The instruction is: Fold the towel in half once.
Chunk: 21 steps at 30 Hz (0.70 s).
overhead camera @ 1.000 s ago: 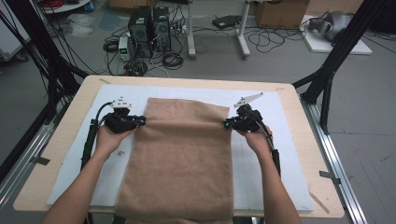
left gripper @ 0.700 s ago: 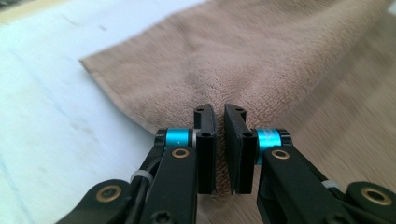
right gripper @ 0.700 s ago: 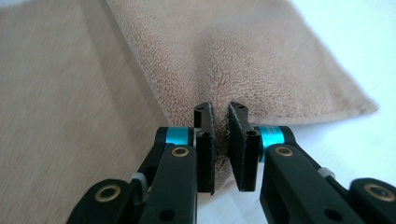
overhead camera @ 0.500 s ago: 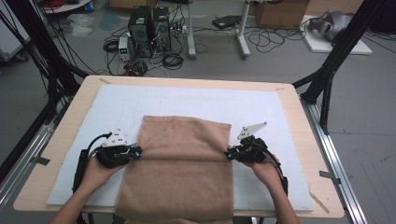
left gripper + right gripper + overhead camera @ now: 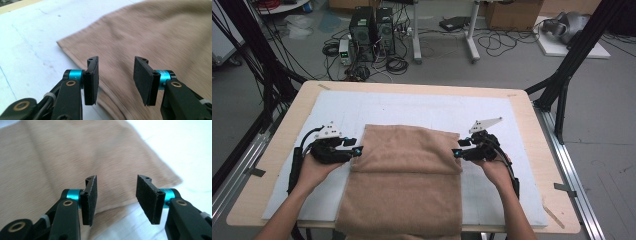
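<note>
Grippers let go of towel, first fold done.
Left gripper (image 5: 357, 150) & right gripper (image 5: 455, 152) have just been opening, nothing between jaws now, each beside a folded corner. Towel (image 5: 404, 185) lies mid-surface on white mat (image 5: 422, 107), near end hanging over front edge. Prob. left: more folds, squaring up.

Lab, computer towers (image 5: 372, 30), tangled floor cables (image 5: 507, 42), black rig struts (image 5: 572, 65)

The towel (image 5: 406, 180) is tan, matt, napped cloth. Under it lies a white, matt, faintly scuffed sheet (image 5: 422, 107) on a pale wood table (image 5: 532, 130). At 12 o'clock, grey floor (image 5: 512, 65).
</note>
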Available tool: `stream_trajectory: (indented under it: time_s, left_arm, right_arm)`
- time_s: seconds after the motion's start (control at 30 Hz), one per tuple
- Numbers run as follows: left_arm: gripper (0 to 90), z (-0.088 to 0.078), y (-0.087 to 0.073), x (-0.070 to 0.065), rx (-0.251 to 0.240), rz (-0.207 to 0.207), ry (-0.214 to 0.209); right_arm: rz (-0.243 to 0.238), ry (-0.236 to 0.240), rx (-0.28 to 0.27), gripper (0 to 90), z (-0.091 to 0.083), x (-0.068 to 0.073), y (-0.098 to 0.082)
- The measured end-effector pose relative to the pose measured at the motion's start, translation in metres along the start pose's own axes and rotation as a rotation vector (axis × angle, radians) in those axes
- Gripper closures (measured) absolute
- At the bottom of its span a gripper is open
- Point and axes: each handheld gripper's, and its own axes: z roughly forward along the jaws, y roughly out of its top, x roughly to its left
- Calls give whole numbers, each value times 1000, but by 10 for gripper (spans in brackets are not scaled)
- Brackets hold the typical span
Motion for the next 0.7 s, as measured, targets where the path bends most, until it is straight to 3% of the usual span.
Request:
stream_trajectory:
  time_s: [0.13,0.2,0.4,0.5,0.57,0.7]
  left_arm:
    - [557,26,6,8,36,-17,43]
    - [555,39,7,14,76,-45,38]
    - [550,61,0,23,158,-61,65]
    - [571,63,-2,24,154,-59,68]
    - [646,63,-1,23,152,-55,55]
    - [797,63,0,19,162,-31,37]
  right_arm:
    - [48,-48,27,492,17,-14,4]
    - [64,-66,44,490,26,-20,4]
    - [101,-103,99,492,45,-32,-3]
    - [107,-112,114,546,50,-33,-5]
    - [95,-117,121,620,50,-32,-4]
    - [87,-67,127,815,51,-30,-2]
